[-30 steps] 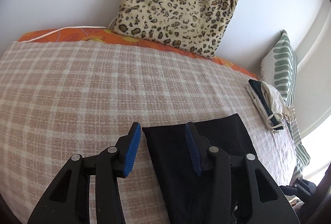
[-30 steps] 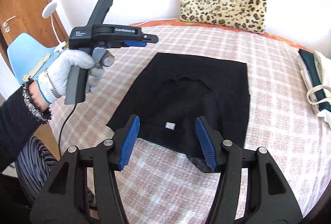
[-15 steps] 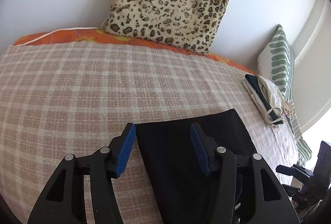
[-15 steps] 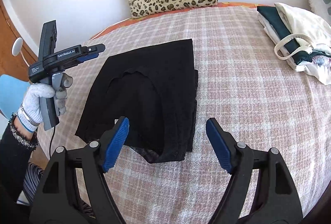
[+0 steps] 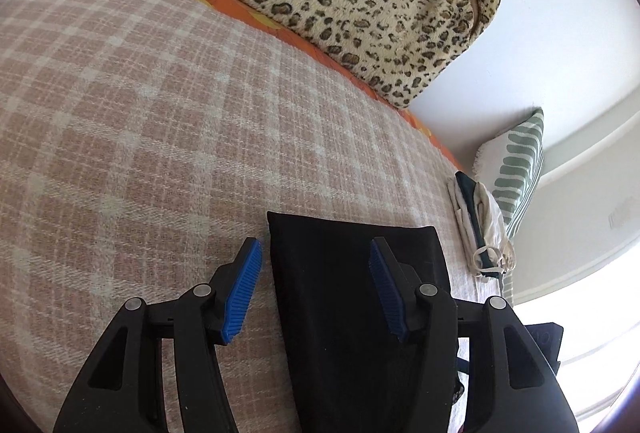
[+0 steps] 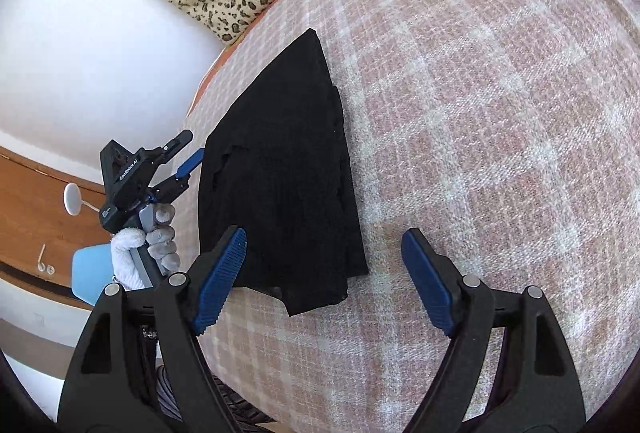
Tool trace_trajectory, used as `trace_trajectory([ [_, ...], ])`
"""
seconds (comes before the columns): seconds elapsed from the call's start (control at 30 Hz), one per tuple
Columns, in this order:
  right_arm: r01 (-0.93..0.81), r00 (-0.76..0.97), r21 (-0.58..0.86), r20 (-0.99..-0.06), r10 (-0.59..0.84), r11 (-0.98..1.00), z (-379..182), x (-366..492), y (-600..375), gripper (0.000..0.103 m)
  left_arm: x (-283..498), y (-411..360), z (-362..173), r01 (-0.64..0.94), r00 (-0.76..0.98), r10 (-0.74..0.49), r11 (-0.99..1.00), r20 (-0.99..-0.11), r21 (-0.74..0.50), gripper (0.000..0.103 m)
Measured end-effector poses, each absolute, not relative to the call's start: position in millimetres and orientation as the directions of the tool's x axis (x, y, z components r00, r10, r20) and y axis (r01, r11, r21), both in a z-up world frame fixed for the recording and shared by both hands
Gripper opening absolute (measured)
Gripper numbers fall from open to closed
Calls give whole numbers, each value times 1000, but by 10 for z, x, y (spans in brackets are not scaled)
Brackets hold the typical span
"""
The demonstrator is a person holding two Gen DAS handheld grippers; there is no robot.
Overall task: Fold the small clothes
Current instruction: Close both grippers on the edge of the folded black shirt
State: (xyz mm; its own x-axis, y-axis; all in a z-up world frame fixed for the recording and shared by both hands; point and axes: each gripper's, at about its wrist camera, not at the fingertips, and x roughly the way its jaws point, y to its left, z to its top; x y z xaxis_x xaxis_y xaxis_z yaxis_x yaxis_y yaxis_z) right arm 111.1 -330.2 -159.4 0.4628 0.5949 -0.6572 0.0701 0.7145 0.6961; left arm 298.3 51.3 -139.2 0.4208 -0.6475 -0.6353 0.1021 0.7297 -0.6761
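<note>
Black garment (image 6: 280,185): folded, flat on checked blanket (image 6: 480,153). Left gripper (image 5: 316,285) and right gripper (image 6: 322,281): jaws just opened, apart, holding nothing.

Both grippers, left gripper (image 5: 316,285) and right gripper (image 6: 322,281), angled downward, jaws apart and empty.

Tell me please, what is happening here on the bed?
A person is folding a black garment on the checked blanket with two handheld grippers. The garment lies folded and flat. The left gripper and the right gripper have both just been opening; neither grips the cloth. A pile of folded clothes waits nearby.
</note>
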Motion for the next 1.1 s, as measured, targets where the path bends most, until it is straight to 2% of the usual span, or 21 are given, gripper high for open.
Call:
trace_trajectory([
  [0.17,68,459,738,-620,636,671,-1630,1088,-3343,82,3050,551,-1506,61,400,-678,691,-617,-720,55],
  [0.3,85,431,785,-584,688,613,-1702,1110,-3358,70,3094,567,-1517,58,405,-687,679,-604,-732,55],
  [0.77,47,434,815,-537,723,577,-1704,1200,-3116,68,3195,390,-1586,104,397,-739,625,-544,-773,55],
  [1.1,34,458,805,-540,706,593,-1668,1297,-2901,66,3189,240,-1553,132,389,-726,654,-568,-745,51],
])
